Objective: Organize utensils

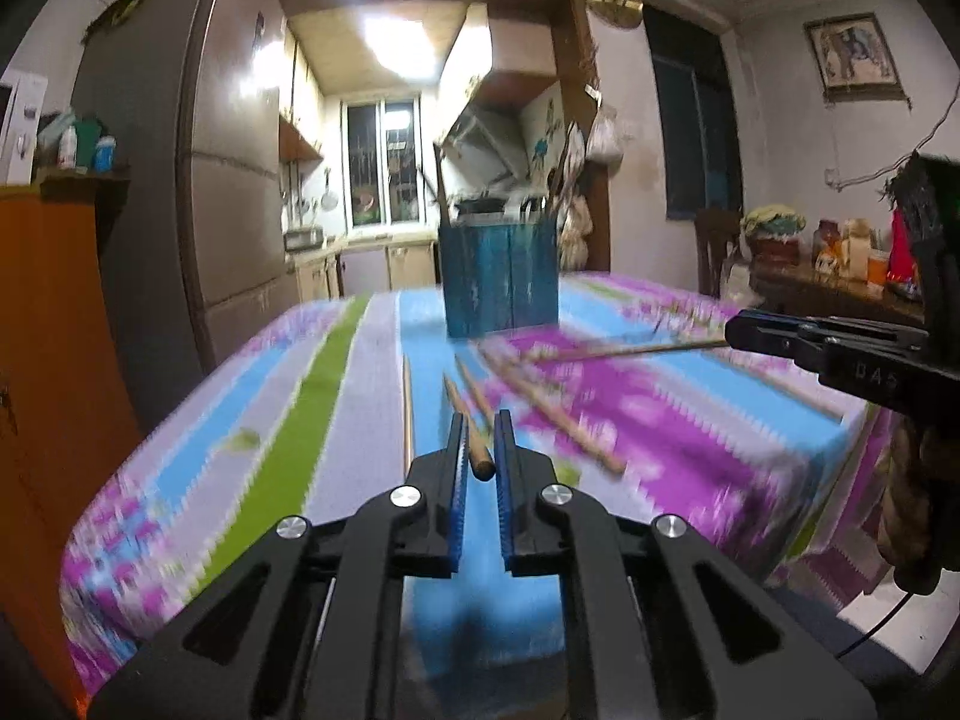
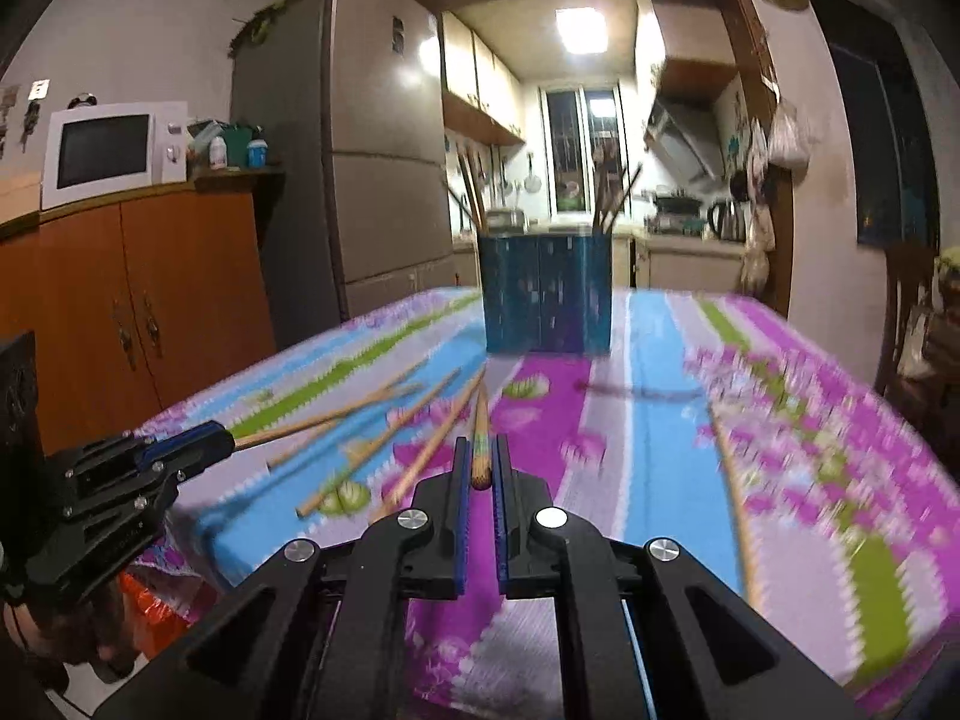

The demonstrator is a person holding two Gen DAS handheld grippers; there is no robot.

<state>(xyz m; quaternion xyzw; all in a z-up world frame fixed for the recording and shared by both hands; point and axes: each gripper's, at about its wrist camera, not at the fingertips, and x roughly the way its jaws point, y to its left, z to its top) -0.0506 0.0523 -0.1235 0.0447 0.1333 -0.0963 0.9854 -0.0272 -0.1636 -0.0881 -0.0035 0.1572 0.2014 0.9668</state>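
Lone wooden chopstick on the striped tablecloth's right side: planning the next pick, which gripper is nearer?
Right. The lone wooden chopstick lies just right of the right gripper; the left gripper is well off to the left.

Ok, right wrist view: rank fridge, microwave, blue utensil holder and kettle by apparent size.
1. fridge
2. blue utensil holder and microwave look alike; the holder is nearer, so I won't rank them
3. kettle

path to blue holder [image 2: 547, 294] open — loose chopsticks [image 2: 366, 450] scattered left
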